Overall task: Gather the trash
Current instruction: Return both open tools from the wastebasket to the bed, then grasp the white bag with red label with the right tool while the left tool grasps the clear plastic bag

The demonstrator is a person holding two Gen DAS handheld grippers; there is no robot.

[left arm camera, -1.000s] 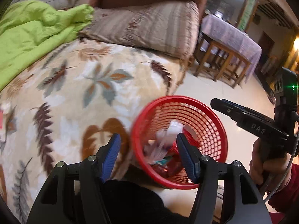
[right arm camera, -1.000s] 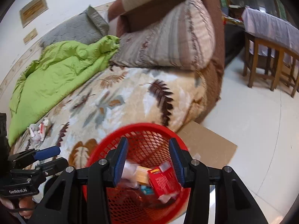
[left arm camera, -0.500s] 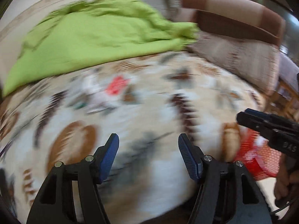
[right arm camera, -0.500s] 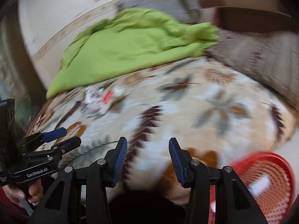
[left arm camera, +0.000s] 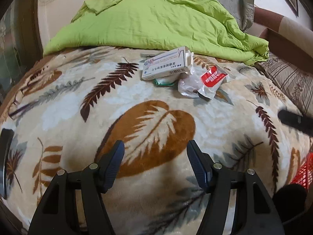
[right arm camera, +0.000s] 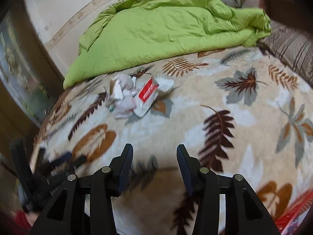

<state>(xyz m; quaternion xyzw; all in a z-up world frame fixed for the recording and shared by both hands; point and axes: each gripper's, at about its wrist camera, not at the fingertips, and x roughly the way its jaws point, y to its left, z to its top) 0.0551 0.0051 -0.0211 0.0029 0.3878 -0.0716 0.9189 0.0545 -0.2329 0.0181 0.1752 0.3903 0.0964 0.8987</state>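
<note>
Now both claws hang over the bed's soft leaf-print blanket, and each one is spread wide with nothing in it. The left claw has lots of bare blanket in front of it. The right claw does too. Far ahead sits one little pile of trash, close to the edge of the big green quilt. In the pile I count one white cardboard medicine box, one red and white packet, and one crumpled clear plastic wrapper. They touch each other. The red plastic mesh basket peeks in at the near right, off the blanket's edge and well apart from the pile. One striped pillow lies at the far right.
</note>
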